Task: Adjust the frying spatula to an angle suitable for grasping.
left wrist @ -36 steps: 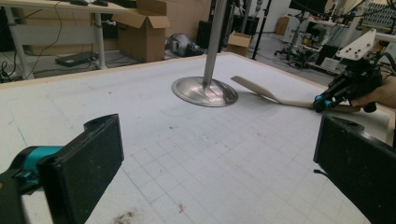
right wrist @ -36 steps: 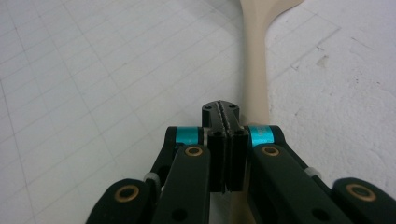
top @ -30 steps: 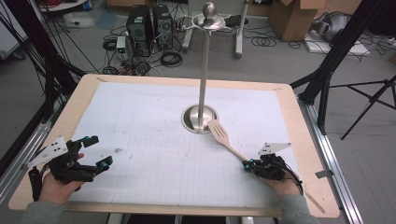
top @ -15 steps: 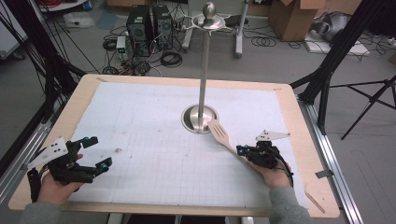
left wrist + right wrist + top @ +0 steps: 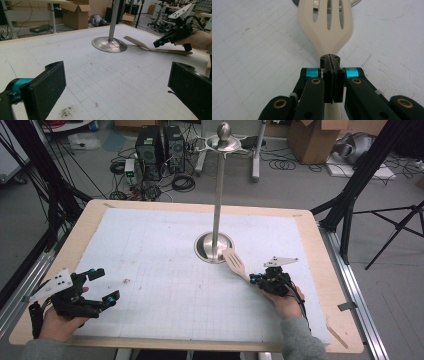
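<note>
the high view looked forward and down from above the near edge of the table (image 5: pixel 320 270), far enough off to take in the whole white mat (image 5: pixel 165 265) and the floor beyond. the left gripper view sat low, just behind the left gripper (image 5: pixel 117 92), facing across the mat between its wide-set black fingers (image 5: pixel 47 87) toward the steel stand (image 5: pixel 110 43) well ahead of them. the right gripper view rode the right gripper (image 5: pixel 332 60), tilted down and very near the mat, its fingertips touching the slotted spatula (image 5: pixel 329 32). all three views shared the stand's base and that spatula; the left gripper view also caught the right gripper beyond its own fingers.
</note>
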